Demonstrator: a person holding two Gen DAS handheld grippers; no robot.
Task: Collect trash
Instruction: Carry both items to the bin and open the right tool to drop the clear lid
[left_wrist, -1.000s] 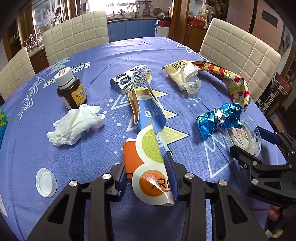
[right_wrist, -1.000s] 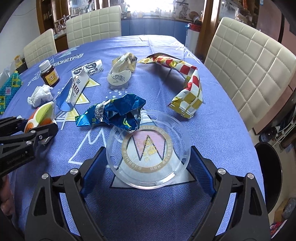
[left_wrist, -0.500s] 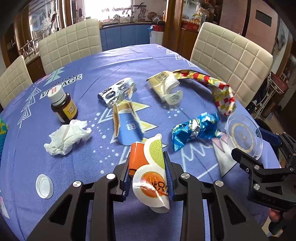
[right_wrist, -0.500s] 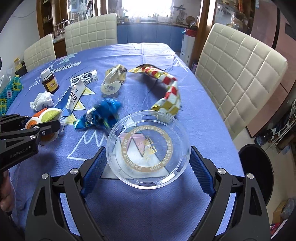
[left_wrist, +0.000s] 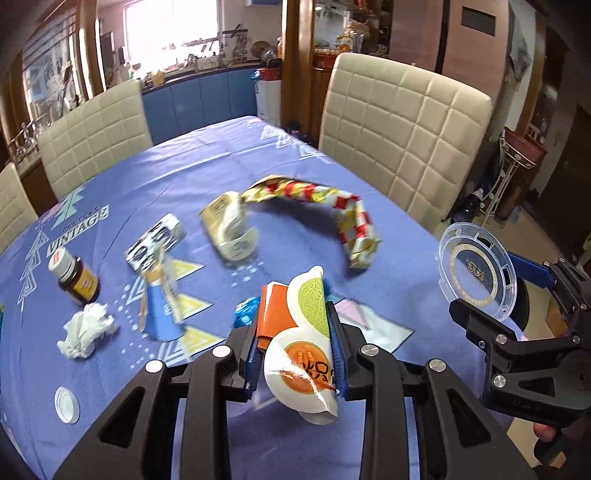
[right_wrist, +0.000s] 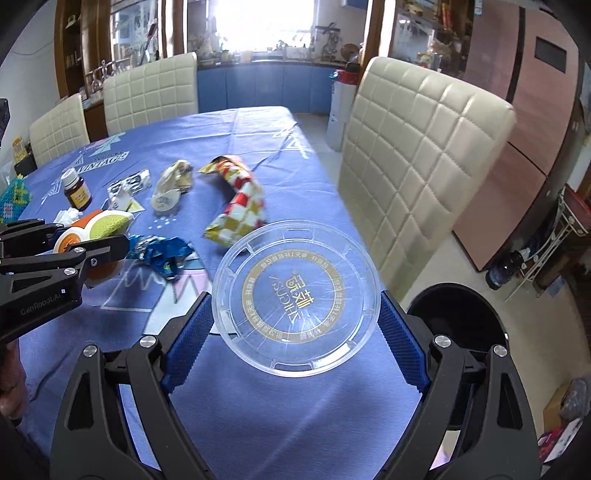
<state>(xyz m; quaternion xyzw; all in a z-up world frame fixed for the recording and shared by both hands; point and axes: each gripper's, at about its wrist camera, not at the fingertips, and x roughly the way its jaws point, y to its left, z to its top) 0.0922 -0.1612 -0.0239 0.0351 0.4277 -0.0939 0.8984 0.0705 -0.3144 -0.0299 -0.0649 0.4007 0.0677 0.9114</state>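
- my left gripper (left_wrist: 295, 354) is clamped on the melon wrapper (left_wrist: 295, 332).
- my right gripper (right_wrist: 295, 325), spread wide, grips the clear lid (right_wrist: 295, 306).
- only the right view shows the black bin (right_wrist: 458, 325), near right.

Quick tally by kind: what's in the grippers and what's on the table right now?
Held:
Orange-and-green melon-print paper cup, left gripper: 1
Clear round plastic lid, right gripper: 1

On the table:
Wrappers and cartons: 5
Crumpled white tissue: 1
Brown medicine bottle: 1
Small white cap: 1

Total: 10

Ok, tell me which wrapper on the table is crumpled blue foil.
The blue foil wrapper, nearest the left hand-held gripper; the checkered wrapper is red, white and gold.
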